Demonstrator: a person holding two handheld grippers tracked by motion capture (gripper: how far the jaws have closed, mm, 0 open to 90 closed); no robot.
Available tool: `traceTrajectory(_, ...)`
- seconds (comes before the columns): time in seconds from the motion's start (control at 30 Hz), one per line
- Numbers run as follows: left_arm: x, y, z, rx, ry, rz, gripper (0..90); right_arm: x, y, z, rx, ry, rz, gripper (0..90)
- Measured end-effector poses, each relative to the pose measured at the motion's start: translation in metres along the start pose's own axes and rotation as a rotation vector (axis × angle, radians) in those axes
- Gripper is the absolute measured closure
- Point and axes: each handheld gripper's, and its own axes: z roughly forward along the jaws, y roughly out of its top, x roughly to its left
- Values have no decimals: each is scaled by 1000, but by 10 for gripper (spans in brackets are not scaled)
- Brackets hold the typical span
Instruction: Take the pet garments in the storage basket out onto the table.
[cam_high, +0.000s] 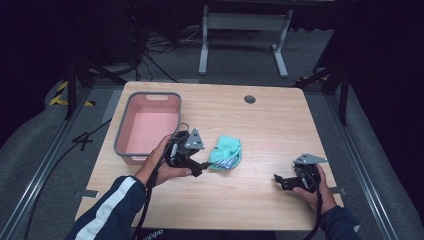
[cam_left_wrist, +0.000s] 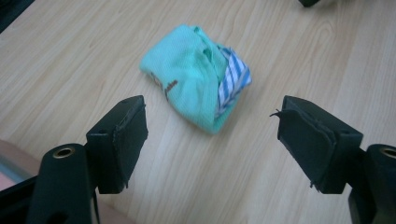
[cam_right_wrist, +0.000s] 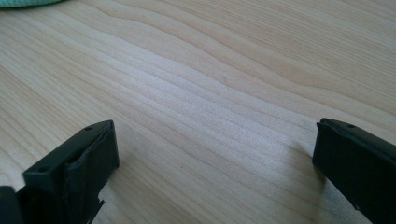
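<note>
Sitting at the far left of the tabletop (cam_high: 260, 125), a pink bin (cam_high: 150, 127) with a grey rim lies open side up, its long side running away from the person. Just to its right, the left hand (cam_high: 162, 165) reaches in from a dark sleeve with white stripes and holds the left hand-held gripper (cam_high: 204, 165), whose tips point rightward at a small bundle of cloth. In the left gripper view its two black jaws stand spread wide with bare wood between them, and the bundle lies just beyond the tips, clear of both pads.

That bundle is a folded green cloth (cam_left_wrist: 189, 74) with a blue-and-white striped piece (cam_left_wrist: 232, 77) tucked into its right edge, resting flat on the wood near the middle of the tabletop; in the high view it shows just right of the left gripper's tips (cam_high: 226, 152).

Well apart from it, near the front right edge, the right hand (cam_high: 320, 187) holds the right hand-held gripper (cam_high: 276, 179) low over the wood, pointing leftward. Its jaws are also spread, with nothing between them but wood grain, and a sliver of the green cloth shows at the top left corner of the right gripper view (cam_right_wrist: 28, 3).

A round dark hole (cam_high: 250, 99) sits in the tabletop near its far edge.
</note>
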Motion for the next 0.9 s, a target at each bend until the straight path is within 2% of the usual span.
traceTrajectory(0.3,1,-35,-29,-35,-24,-8,253,0,0,0,0,0,0,5)
traceTrajectory(0.67,-9,-73,-57,7,15,41,290,0,0,0,0,-1,1,5)
traceTrajectory(0.73,-9,-80,-62,16,29,33,290,0,0,0,0,-1,3,5)
traceTrajectory(0.9,-8,-98,-65,44,33,18,294,0,0,0,1,-2,4,5)
